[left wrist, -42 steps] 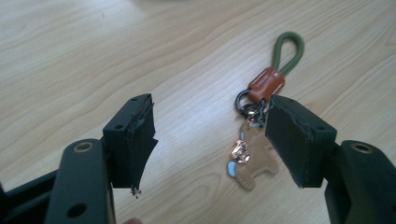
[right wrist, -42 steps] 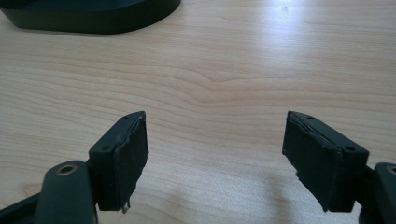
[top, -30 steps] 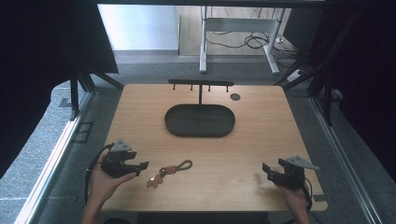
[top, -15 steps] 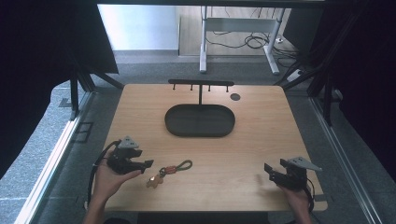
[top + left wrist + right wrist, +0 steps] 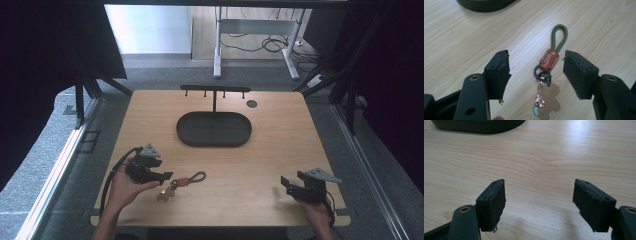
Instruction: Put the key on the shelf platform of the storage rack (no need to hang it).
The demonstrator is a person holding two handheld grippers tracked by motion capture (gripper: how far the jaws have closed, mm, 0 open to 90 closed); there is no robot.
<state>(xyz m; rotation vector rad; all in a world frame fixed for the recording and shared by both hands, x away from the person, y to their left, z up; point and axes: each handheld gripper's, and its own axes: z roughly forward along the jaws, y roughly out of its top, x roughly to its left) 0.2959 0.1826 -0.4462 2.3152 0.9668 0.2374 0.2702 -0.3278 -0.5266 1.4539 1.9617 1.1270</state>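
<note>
Wooden desk (image 5: 280, 150), light grain. Far centre: a black oval tray (image 5: 214, 129), with a black T-shaped hook rack (image 5: 215, 91) standing just behind it; a small dark round disc (image 5: 252, 104) set in the desk to the right of the rack. Nothing lies between the tray and the near edge apart from the item below, and nothing blocks the way to it. Keychain (image 5: 548, 75): green cord loop at the far end, orange leather tab, dark metal ring, tan bear-shaped charm at the near end; it lies flat near the left front of the desk, well apart from the tray. Left gripper (image 5: 167, 176): held low just left of the keychain, its fingers (image 5: 499, 72) have just been closing a little yet stand wide apart; in the left gripper view the ring and the charm lie between them, the green loop reaching beyond the tips, neither pad touching. Right gripper (image 5: 285, 182): near right of the desk, fingers (image 5: 492, 202) spread wide over bare wood, well apart from the keychain.
</note>
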